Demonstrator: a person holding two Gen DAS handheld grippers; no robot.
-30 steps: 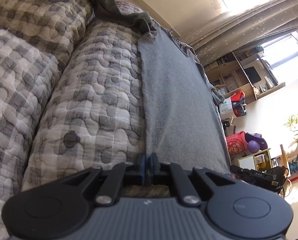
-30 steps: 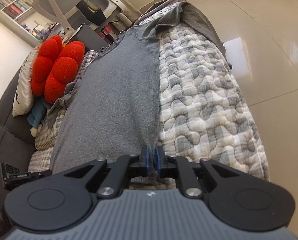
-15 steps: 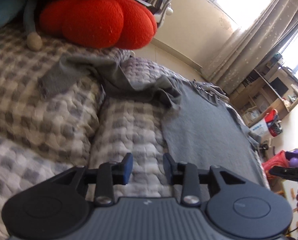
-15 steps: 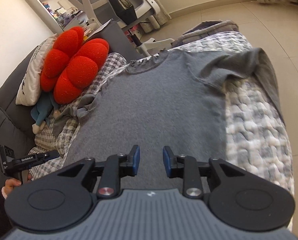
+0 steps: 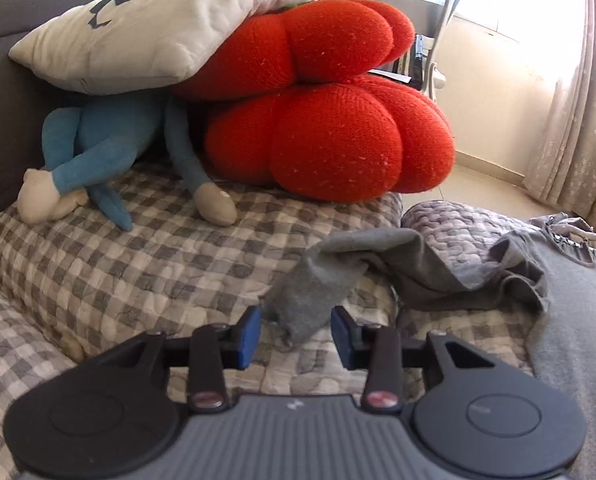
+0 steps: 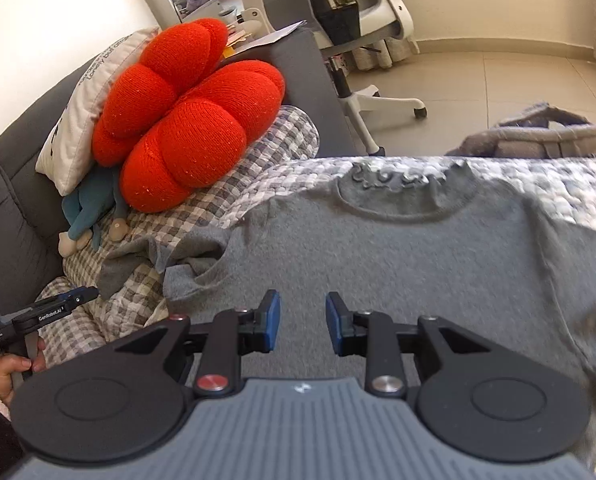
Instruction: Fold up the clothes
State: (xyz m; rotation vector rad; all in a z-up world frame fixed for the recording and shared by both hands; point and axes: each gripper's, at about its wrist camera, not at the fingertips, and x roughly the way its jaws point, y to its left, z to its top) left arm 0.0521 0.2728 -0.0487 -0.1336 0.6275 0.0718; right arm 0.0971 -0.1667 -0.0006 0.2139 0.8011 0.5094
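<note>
A sofa covered by a grey-and-white checked quilt (image 5: 146,272) fills the room's near side. At its left end a white pillow (image 5: 146,28) leans on the dark backrest, a blue plush toy (image 5: 110,140) slumps beneath it, and a red knitted flower cushion (image 6: 186,120) sits just beside them. Behind the sofa stands a white office chair (image 6: 362,32) on a pale tiled floor (image 6: 498,80), with curtains (image 5: 570,92) at the bright window.

A second ago both grippers were pinched shut on the hem of the grey sweater (image 6: 398,256); since then their jaws have been opening and both have let go and swung toward the sleeves. The sweater lies flat across the quilt, neckline away from me.

The left gripper (image 5: 296,334) stands partly open, its blue pads apart, with the cuff of the crumpled left sleeve (image 5: 318,292) between and just ahead of them, not squeezed. The right gripper (image 6: 302,324) hovers over the sweater's body, fingers narrowly parted, gripping nothing.
</note>
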